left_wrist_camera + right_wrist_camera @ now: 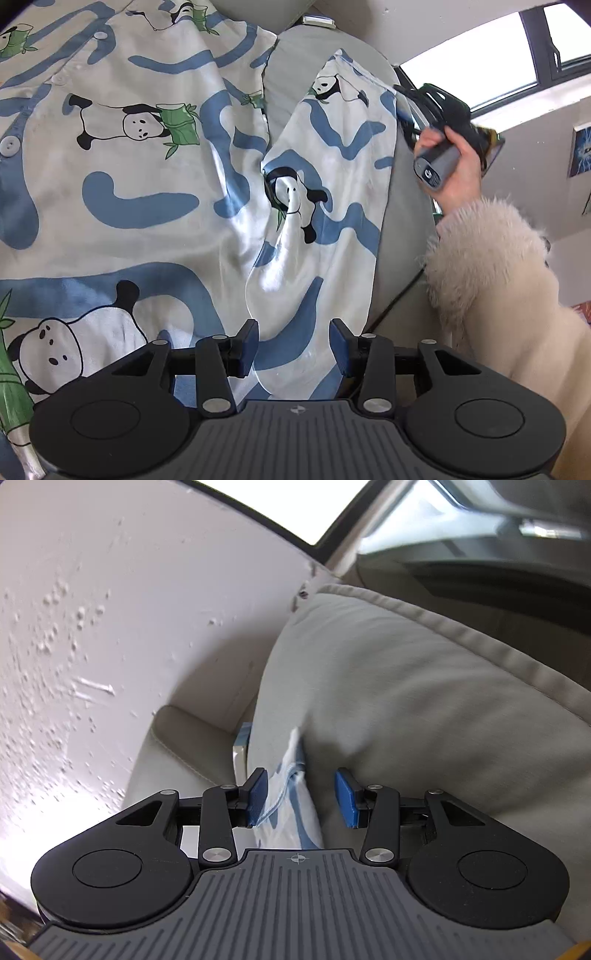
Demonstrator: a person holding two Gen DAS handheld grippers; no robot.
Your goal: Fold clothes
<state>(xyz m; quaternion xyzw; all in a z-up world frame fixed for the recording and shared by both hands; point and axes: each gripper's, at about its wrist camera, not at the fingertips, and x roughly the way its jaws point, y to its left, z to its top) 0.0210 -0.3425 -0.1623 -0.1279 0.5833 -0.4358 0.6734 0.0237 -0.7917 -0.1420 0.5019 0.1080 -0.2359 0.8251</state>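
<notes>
Low in both frames, panda-print shirt [147,177] fabric lies between each wide-spread hand-held gripper [294,345] [301,798], its hem cut off.

The left wrist camera is sitting just behind its own left gripper [293,345] and looking forward and down along the fingers, close over the panda-print garment [147,184], which is filling the left and centre of the frame. The grey cushion [295,59] is showing at top centre, a window [480,70] at upper right, and a hand [454,166] in a fluffy sleeve [491,273] at the right.

The right wrist camera is sitting behind the right gripper [301,799], facing a white wall [129,609] filling the left of the frame and pressing very near the cushion [406,701] at centre right. Both views are sharing the cushion and a strip of the garment [291,797].
</notes>
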